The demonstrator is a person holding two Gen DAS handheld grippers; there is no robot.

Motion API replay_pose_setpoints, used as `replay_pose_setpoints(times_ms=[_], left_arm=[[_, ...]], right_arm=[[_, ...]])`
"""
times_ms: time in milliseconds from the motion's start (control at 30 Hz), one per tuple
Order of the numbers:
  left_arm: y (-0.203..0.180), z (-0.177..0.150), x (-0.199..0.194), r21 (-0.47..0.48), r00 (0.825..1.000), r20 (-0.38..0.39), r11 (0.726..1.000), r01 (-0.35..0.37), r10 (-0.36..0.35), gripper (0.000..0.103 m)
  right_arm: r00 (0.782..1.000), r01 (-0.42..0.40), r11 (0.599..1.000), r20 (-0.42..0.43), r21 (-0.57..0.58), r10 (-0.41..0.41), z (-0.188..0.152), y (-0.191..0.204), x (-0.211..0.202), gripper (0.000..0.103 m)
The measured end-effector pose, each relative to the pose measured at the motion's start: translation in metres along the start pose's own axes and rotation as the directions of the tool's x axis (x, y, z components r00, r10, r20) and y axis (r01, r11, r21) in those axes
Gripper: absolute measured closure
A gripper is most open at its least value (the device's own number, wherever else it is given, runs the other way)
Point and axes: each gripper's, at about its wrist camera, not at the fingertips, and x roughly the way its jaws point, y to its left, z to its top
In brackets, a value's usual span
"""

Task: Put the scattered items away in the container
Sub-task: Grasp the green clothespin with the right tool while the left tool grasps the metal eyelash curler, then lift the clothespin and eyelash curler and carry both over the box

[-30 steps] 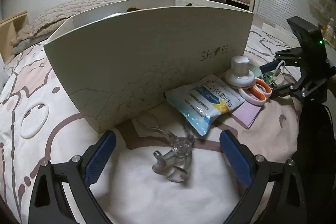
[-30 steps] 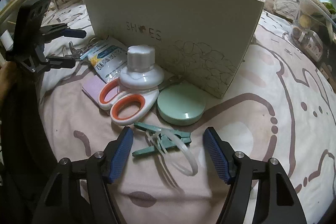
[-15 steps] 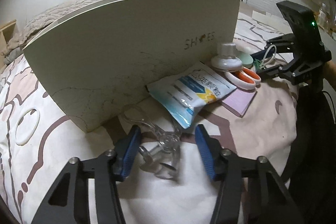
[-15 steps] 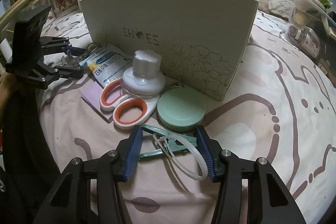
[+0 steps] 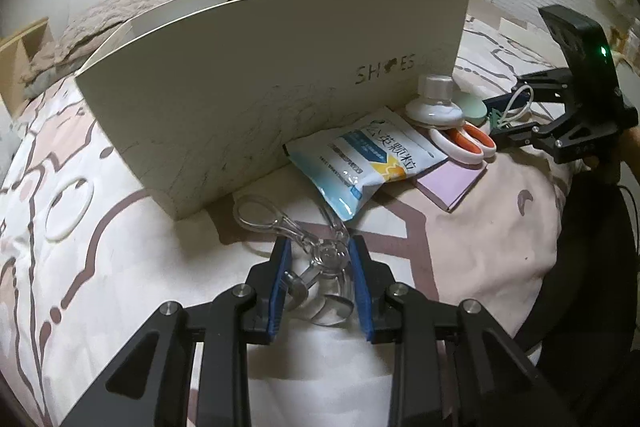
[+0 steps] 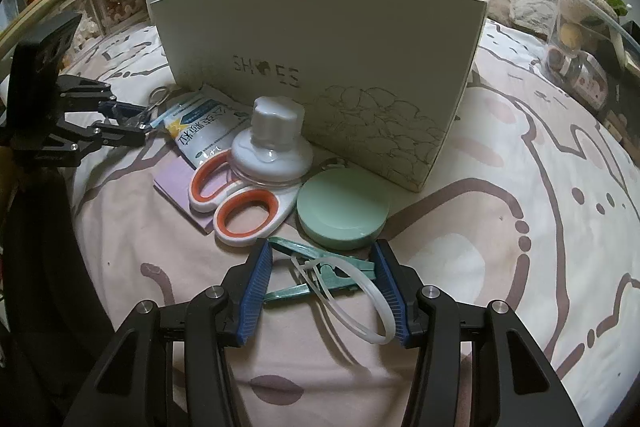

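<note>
In the left wrist view, the left gripper (image 5: 320, 267) has its blue pads clamped on a clear plastic eyelash curler (image 5: 316, 259) that lies on the patterned bedspread (image 5: 120, 287); its looped handles reach out toward the far left. Just beyond stands the cream shoe box (image 5: 248, 99), open at the top, its long wall marked SHOES. Leaning at the foot of that wall, to the right, is a blue and white sachet (image 5: 368, 159), overlapping a lilac pad of paper (image 5: 452, 183). Further right are orange-handled scissors (image 5: 464, 143) with a white lidded jar (image 5: 434, 103) resting on them.

In the right wrist view, the right gripper (image 6: 324, 279) is closed on a green clothes peg (image 6: 320, 275), with a white plastic ring (image 6: 360, 299) looped around the peg between the pads. Just beyond the peg lies a round green tin (image 6: 342, 215), beside the scissors, the jar and the box wall. The other gripper shows at the far left, its jaws closed on the curler near the sachet.
</note>
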Motion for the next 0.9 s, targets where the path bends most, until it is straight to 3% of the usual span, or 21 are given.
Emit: replay_pose_setpoints(times_ms=[400,900], left_arm=[[-0.002,-0.005,-0.022,-0.042,0.999,0.003,0.998,-0.042,0.042,0.074],[-0.001,-0.012,-0.058,-0.089,0.997,0.045,0.994,-0.066,0.070,0.074]], right_arm=[[0.998,0.069,0.997,-0.013,0.027,-0.069,-0.006,-0.001,-0.018,0.051],[0.991,0.134,0.978,0.000,0.158,-0.136,-0.024,-0.007,-0.044,0.051]])
